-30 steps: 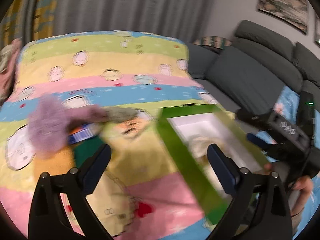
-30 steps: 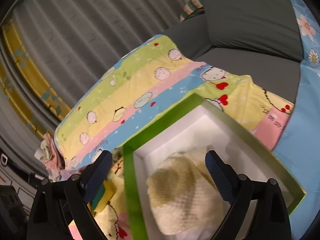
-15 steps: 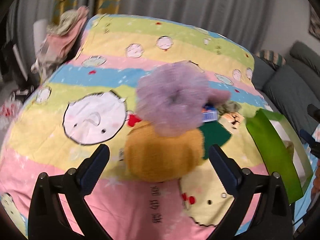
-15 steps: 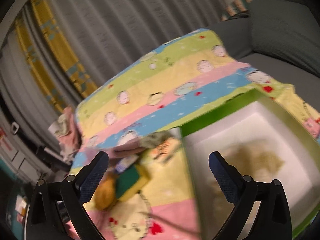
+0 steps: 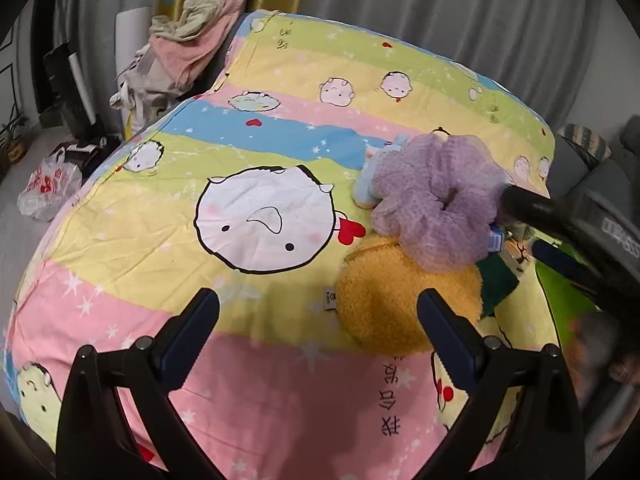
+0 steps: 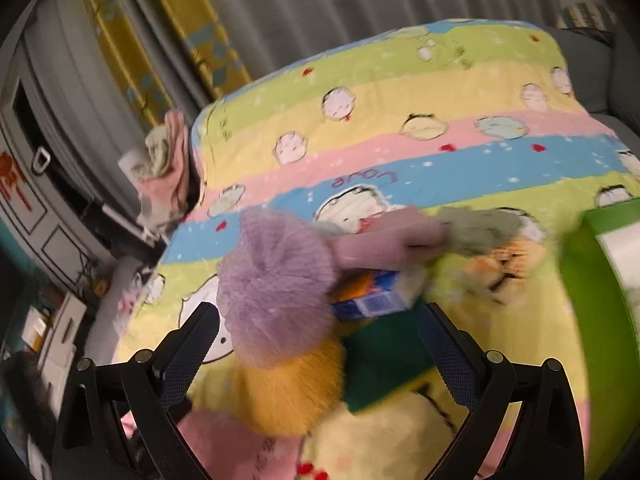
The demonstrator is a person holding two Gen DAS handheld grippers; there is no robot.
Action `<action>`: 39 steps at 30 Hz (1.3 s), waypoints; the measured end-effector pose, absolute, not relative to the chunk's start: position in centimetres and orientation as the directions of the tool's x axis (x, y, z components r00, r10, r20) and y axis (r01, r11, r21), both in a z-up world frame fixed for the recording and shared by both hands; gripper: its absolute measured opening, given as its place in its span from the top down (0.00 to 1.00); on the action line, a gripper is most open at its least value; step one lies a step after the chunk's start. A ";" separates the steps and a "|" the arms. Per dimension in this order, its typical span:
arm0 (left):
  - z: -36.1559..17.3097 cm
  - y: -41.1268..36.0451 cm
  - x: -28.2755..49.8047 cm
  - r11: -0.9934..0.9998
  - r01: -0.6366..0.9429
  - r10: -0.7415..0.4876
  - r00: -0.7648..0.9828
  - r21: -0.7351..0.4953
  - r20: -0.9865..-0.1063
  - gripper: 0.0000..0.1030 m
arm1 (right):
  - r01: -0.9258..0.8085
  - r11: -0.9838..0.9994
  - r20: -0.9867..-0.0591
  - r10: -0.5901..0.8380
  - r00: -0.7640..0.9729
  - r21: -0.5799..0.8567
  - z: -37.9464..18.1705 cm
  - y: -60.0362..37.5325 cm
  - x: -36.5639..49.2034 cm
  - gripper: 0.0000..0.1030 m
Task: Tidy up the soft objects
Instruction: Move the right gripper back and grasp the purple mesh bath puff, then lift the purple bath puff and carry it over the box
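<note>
Our left gripper (image 5: 318, 312) spread wide and empty above the striped cartoon quilt (image 5: 260, 136), our right gripper (image 6: 318, 332) just opened, nothing pinched, purple mesh bath pouf (image 5: 436, 204) lying on the yellow plush cushion (image 5: 400, 300), green sponge (image 6: 384, 364) beside it, green-rimmed box (image 6: 584, 280) at right.

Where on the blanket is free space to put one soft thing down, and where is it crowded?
Free: the blanket from the yellow plush across the big white cartoon face to its left edge, and the far striped part toward the curtains. Crowded: around the purple mesh puff, the green sponge and the green box.
</note>
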State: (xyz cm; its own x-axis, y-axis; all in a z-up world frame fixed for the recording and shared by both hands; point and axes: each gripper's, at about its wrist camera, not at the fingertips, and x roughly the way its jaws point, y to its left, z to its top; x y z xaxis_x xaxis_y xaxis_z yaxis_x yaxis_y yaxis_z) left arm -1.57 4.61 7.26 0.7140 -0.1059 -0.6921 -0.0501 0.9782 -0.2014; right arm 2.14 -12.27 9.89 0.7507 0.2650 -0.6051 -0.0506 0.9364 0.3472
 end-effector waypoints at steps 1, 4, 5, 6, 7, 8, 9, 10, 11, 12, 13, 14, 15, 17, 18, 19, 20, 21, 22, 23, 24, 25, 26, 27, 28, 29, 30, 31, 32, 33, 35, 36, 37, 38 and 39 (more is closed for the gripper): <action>7.4 4.6 -1.7 0.979 -0.048 -0.104 0.715 -0.198 -0.692 0.04 | -0.049 0.935 -0.612 0.269 0.743 0.351 9.5 -11.7 2.9 0.02; 7.8 5.2 -2.0 0.979 -0.059 -0.093 0.724 -0.196 -0.683 0.04 | -0.040 0.950 -0.634 0.238 0.736 0.309 8.9 -10.0 4.7 0.07; 7.8 5.5 -2.0 0.978 -0.061 -0.094 0.723 -0.199 -0.685 0.04 | -0.022 0.964 -0.639 0.191 0.745 0.263 8.9 -9.5 5.1 0.11; 7.9 5.8 -2.0 0.977 -0.065 -0.095 0.721 -0.203 -0.686 0.04 | -0.006 0.974 -0.640 0.153 0.753 0.226 8.7 -9.1 5.5 0.19; 7.9 6.2 -2.0 0.976 -0.070 -0.094 0.721 -0.207 -0.687 0.04 | -0.006 0.974 -0.644 0.153 0.749 0.224 8.5 -8.9 5.9 0.24; 8.0 6.6 -2.0 0.973 -0.082 -0.091 0.721 -0.215 -0.687 0.04 | -0.015 0.971 -0.651 0.173 0.739 0.240 8.4 -8.9 6.2 0.35; 8.1 6.9 -2.0 0.971 -0.089 -0.091 0.721 -0.222 -0.687 0.04 | -0.022 0.967 -0.655 0.189 0.731 0.254 8.3 -8.9 6.5 0.51; 8.1 7.2 -2.0 0.968 -0.096 -0.091 0.723 -0.231 -0.685 0.04 | -0.018 0.969 -0.662 0.181 0.728 0.246 8.3 -9.0 6.4 0.57; 8.2 7.6 -2.1 0.964 -0.105 -0.095 0.723 -0.245 -0.684 0.04 | -0.012 0.974 -0.660 0.161 0.734 0.224 8.5 -8.8 6.3 0.67; 8.2 7.7 -2.1 0.962 -0.108 -0.097 0.722 -0.251 -0.685 0.04 | -0.017 0.980 -0.636 0.143 0.759 0.200 8.9 -8.8 5.5 0.77; 8.2 7.9 -2.1 0.961 -0.108 -0.101 0.720 -0.255 -0.686 0.04 | -0.023 0.980 -0.622 0.144 0.770 0.198 9.2 -9.0 4.9 0.78; 8.3 7.9 -2.1 0.961 -0.101 -0.107 0.722 -0.258 -0.683 0.04 | -0.028 0.978 -0.618 0.154 0.771 0.208 9.6 -9.1 4.6 0.79; 8.4 7.9 -2.2 0.961 -0.098 -0.109 0.725 -0.259 -0.681 0.04 | -0.035 0.975 -0.614 0.167 0.771 0.222 9.9 -9.2 4.3 0.80; 8.5 8.0 -2.3 0.960 -0.096 -0.111 0.728 -0.262 -0.676 0.04 | -0.057 0.966 -0.591 0.200 0.781 0.251 11.1 -9.8 2.5 0.80; 8.5 8.1 -2.3 0.960 -0.093 -0.115 0.728 -0.264 -0.676 0.04 | -0.064 0.966 -0.583 0.203 0.786 0.251 11.6 -9.9 1.9 0.81; 8.5 8.0 -2.3 0.960 -0.091 -0.119 0.726 -0.266 -0.677 0.04 | -0.074 0.965 -0.574 0.211 0.791 0.252 12.2 -10.1 0.8 0.81; 8.4 8.0 -2.3 0.960 -0.089 -0.121 0.724 -0.266 -0.679 0.04 | -0.086 0.961 -0.568 0.226 0.791 0.261 12.8 -10.3 -0.3 0.81; 8.4 8.0 -2.3 0.960 -0.088 -0.122 0.723 -0.266 -0.680 0.04 | -0.096 0.957 -0.563 0.240 0.791 0.274 13.1 -10.5 -1.0 0.81; 8.4 8.0 -2.3 0.960 -0.087 -0.124 0.723 -0.267 -0.680 0.04 | -0.106 0.951 -0.556 0.259 0.790 0.292 13.4 -10.9 -1.9 0.81; 8.4 8.0 -2.3 0.959 -0.087 -0.124 0.723 -0.268 -0.680 0.04 | -0.106 0.947 -0.558 0.267 0.786 0.303 13.6 -11.1 -2.6 0.81; 8.4 8.0 -2.3 0.959 -0.085 -0.128 0.722 -0.270 -0.680 0.04 | -0.110 0.942 -0.560 0.279 0.780 0.317 13.6 -11.3 -3.3 0.81; 8.3 8.0 -2.3 0.958 -0.082 -0.133 0.721 -0.273 -0.680 0.04 | -0.119 0.936 -0.560 0.297 0.774 0.332 13.7 -11.6 -4.2 0.81; 8.3 7.9 -2.4 0.957 -0.076 -0.141 0.719 -0.279 -0.681 0.04 | -0.122 0.934 -0.571 0.304 0.762 0.335 13.5 -11.8 -4.8 0.81; 8.3 7.7 -2.4 0.956 -0.067 -0.154 0.715 -0.286 -0.682 0.04 | -0.120 0.934 -0.589 0.307 0.747 0.335 13.1 -11.9 -5.2 0.81; 8.2 7.5 -2.4 0.955 -0.056 -0.166 0.711 -0.290 -0.683 0.04 | -0.113 0.935 -0.615 0.309 0.726 0.337 12.3 -12.3 -5.7 0.80; 8.2 7.4 -2.3 0.955 -0.048 -0.174 0.708 -0.293 -0.685 0.04 | -0.108 0.937 -0.635 0.307 0.709 0.332 11.7 -12.3 -5.8 0.80; 8.2 7.2 -2.3 0.955 -0.042 -0.180 0.706 -0.293 -0.685 0.04 | -0.100 0.942 -0.663 0.298 0.687 0.321 10.8 -12.4 -5.8 0.80; 8.1 6.9 -2.3 0.955 -0.038 -0.183 0.704 -0.294 -0.686 0.04 | -0.079 0.951 -0.702 0.275 0.657 0.299 9.6 -12.6 -5.6 0.80; 8.0 6.6 -2.4 0.956 -0.033 -0.187 0.700 -0.293 -0.689 0.04 | -0.057 0.955 -0.722 0.259 0.642 0.292 8.8 -12.8 -5.5 0.80; 7.9 6.4 -2.4 0.956 -0.030 -0.189 0.697 -0.292 -0.692 0.04 | -0.029 0.957 -0.746 0.244 0.620 0.289 7.9 -13.2 -5.3 0.77; 7.6 5.9 -2.4 0.957 -0.020 -0.197 0.686 -0.288 -0.701 0.04 | -0.005 0.958 -0.774 0.235 0.588 0.287 6.6 -14.0 -4.9 0.62; 7.5 5.6 -2.4 0.958 -0.012 -0.203 0.680 -0.287 -0.705 0.04 | 0.002 0.959 -0.778 0.230 0.585 0.285 6.4 -14.2 -4.8 0.49; 7.4 5.4 -2.4 0.958 -0.006 -0.208 0.676 -0.287 -0.707 0.04 | 0.013 0.959 -0.775 0.221 0.592 0.283 6.3 -14.6 -4.7 0.42; 7.3 5.1 -2.4 0.958 0.005 -0.217 0.672 -0.288 -0.708 0.04 | 0.023 0.959 -0.768 0.212 0.605 0.283 6.4 -14.9 -4.8 0.32; 7.3 4.9 -2.4 0.957 0.014 -0.225 0.669 -0.290 -0.708 0.04 | 0.032 0.959 -0.757 0.202 0.621 0.282 6.7 -15.2 -4.9 0.28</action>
